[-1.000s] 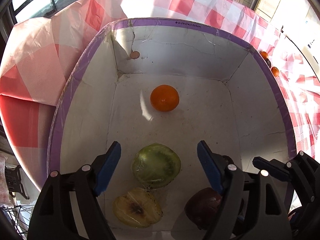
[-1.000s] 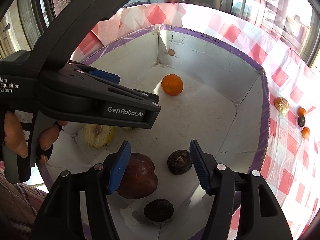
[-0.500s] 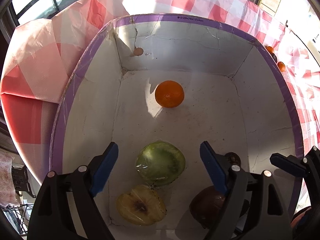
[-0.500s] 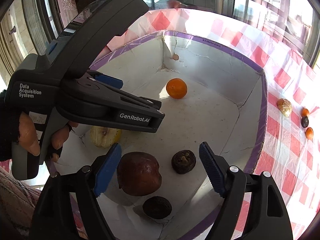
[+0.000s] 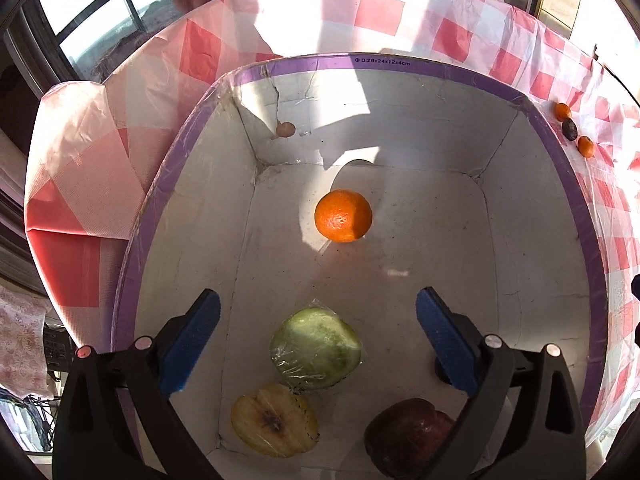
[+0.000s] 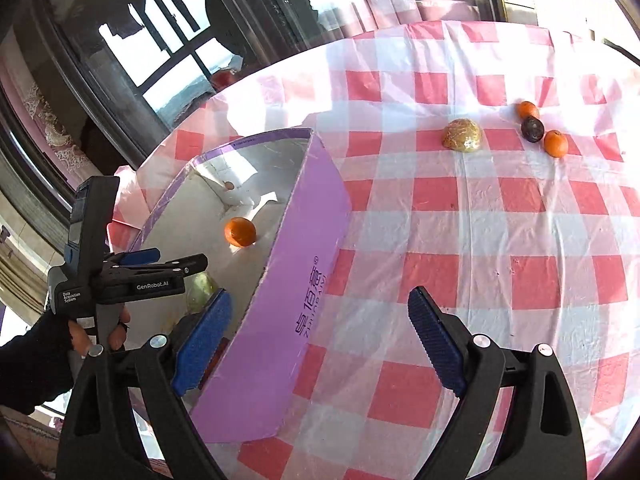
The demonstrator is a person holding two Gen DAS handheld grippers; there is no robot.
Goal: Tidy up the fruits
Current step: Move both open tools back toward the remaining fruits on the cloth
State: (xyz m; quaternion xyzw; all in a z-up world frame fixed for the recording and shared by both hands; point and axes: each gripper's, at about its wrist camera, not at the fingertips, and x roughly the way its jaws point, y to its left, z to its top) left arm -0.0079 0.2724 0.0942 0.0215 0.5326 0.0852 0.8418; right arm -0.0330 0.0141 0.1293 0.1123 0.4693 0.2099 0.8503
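Observation:
A purple-rimmed white box [image 5: 576, 216] holds an orange [image 5: 343, 216], a wrapped green fruit half [image 5: 316, 354], a yellow apple half [image 5: 274, 420] and a dark red apple [image 5: 412, 436]. My left gripper [image 5: 318, 300] hangs over the green half with its jaws opening and the pads clear of it. My right gripper [image 6: 320, 298] hovers above the box's purple side wall [image 6: 288, 320], jaws opening, nothing held. On the checked cloth lie a wrapped brown fruit half [image 6: 462, 136], two small oranges [image 6: 556, 143] and a dark fruit [image 6: 532, 129].
The red-and-white checked tablecloth [image 6: 480, 240] stretches to the right of the box. A gloved hand [image 6: 76, 336] holds the left gripper [image 6: 180, 258] over the box's near end. Windows stand behind the table. The cloth hangs over the table's left edge [image 5: 72, 216].
My right gripper swung out of the box to the right, over its side wall and the cloth, rolling and widening its jaws. The left gripper's jaws widened and it drew back slightly.

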